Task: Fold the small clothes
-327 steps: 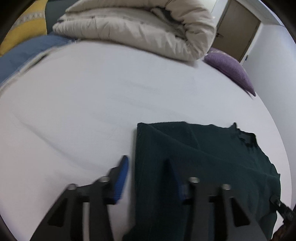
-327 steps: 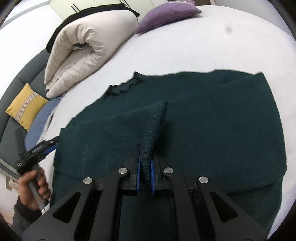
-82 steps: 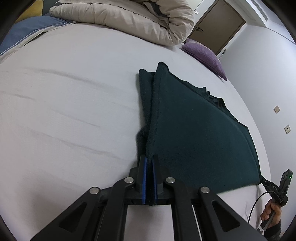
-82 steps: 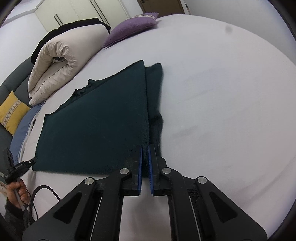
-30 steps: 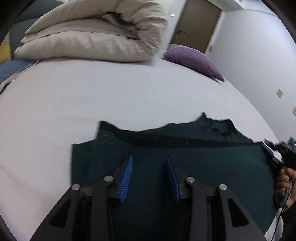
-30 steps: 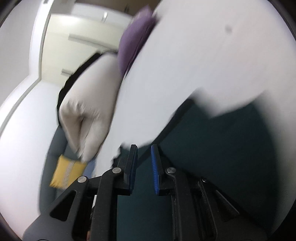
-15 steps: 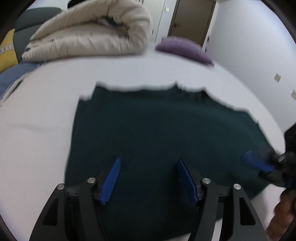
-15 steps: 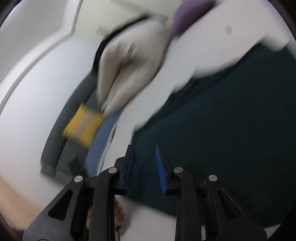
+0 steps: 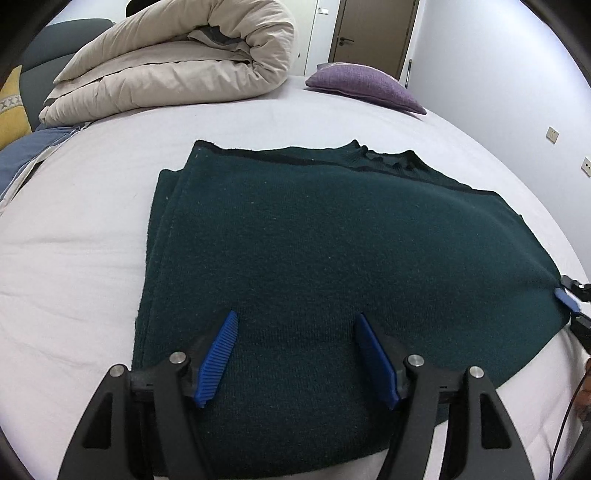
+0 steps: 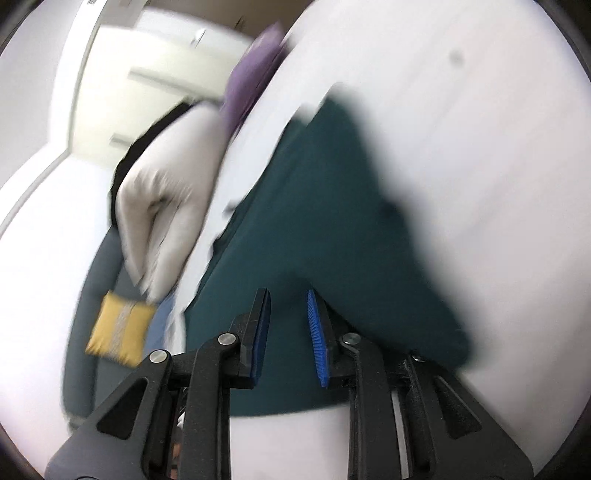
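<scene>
A dark green knitted garment (image 9: 332, 251) lies folded flat on the white bed sheet (image 9: 74, 258), its collar at the far edge. My left gripper (image 9: 295, 354) is open and empty, low over the garment's near part. My right gripper (image 10: 288, 332) is open and empty over the garment (image 10: 325, 229) in the blurred right wrist view. Its blue fingertip (image 9: 567, 299) shows at the garment's right corner in the left wrist view.
A rolled beige duvet (image 9: 177, 70) lies at the far side of the bed. A purple cushion (image 9: 365, 85) lies at the far right, a yellow cushion (image 9: 11, 107) and blue cloth (image 9: 26, 155) at the far left. A brown door (image 9: 373, 33) stands beyond.
Both grippers let go of the garment after folding it and opened. The left gripper has drawn back and settled over the near part. The right gripper is swinging fast; its view is blurred.
</scene>
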A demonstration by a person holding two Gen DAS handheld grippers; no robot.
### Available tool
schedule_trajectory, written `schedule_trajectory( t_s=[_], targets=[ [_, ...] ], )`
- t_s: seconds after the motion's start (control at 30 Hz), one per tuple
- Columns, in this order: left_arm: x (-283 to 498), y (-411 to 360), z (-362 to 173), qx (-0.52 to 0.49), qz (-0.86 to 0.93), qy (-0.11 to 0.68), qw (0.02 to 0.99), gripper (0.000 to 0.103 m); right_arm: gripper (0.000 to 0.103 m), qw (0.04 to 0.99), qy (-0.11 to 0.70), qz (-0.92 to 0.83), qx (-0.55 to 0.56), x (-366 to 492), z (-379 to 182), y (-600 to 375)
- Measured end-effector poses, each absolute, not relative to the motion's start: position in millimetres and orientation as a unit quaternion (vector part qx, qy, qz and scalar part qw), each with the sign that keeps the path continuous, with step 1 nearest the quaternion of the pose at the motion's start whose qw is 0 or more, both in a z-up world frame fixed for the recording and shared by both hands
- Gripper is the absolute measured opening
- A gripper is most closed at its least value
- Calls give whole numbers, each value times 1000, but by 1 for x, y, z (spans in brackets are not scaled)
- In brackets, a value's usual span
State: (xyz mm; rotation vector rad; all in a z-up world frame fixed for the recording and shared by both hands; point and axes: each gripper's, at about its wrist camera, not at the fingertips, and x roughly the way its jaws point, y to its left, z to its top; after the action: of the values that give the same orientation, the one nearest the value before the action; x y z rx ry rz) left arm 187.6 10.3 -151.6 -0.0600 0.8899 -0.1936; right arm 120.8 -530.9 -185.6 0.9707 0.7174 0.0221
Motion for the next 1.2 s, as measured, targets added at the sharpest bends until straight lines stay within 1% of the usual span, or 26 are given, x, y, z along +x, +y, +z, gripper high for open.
schedule_trajectory(
  t_s=[0.03,0.07,0.13,0.23,0.3,0.47,0.57,0.6,0.63,0.7,0.77,0.8,0.87,1.03,1.13,1.2],
  targets=[
    [187,10,-152,-27,-93,430,898,70,22,825,331,-1,457,115,-180,-538],
    [188,10,-152,-26,-92,430,898,70,25,826,323,-3,462,110,-173,-537],
    [188,9,-153,-24,-92,429,898,70,25,832,316,20,455,116,-158,-524],
    [188,9,-153,-23,-91,430,898,70,25,842,333,85,417,141,-138,-471],
    [186,9,-154,-22,-90,430,898,71,30,842,348,128,392,161,-131,-434],
    [186,9,-154,-23,-91,429,898,71,32,835,384,180,350,220,-142,-346],
    [186,9,-154,-24,-91,430,898,71,32,821,415,167,353,248,-166,-339],
    [186,9,-154,-24,-91,430,898,71,32,822,423,156,349,239,-172,-330],
    [186,9,-154,-23,-91,430,898,71,30,822,428,143,347,242,-178,-336],
    [186,9,-154,-24,-91,430,898,71,27,815,411,155,377,232,-192,-361],
    [186,9,-154,-22,-90,430,898,72,28,824,393,133,385,226,-193,-383],
    [186,9,-155,-21,-90,430,898,72,30,830,381,114,390,222,-194,-400],
    [186,9,-155,-20,-90,431,898,72,30,838,370,65,397,209,-192,-434],
    [186,9,-155,-16,-89,431,898,72,31,856,334,3,395,167,-168,-490],
    [187,7,-156,-8,-86,432,898,73,42,859,317,-8,401,136,-155,-513],
    [187,6,-156,-1,-83,432,898,73,43,862,311,6,400,134,-148,-508]
  ],
)
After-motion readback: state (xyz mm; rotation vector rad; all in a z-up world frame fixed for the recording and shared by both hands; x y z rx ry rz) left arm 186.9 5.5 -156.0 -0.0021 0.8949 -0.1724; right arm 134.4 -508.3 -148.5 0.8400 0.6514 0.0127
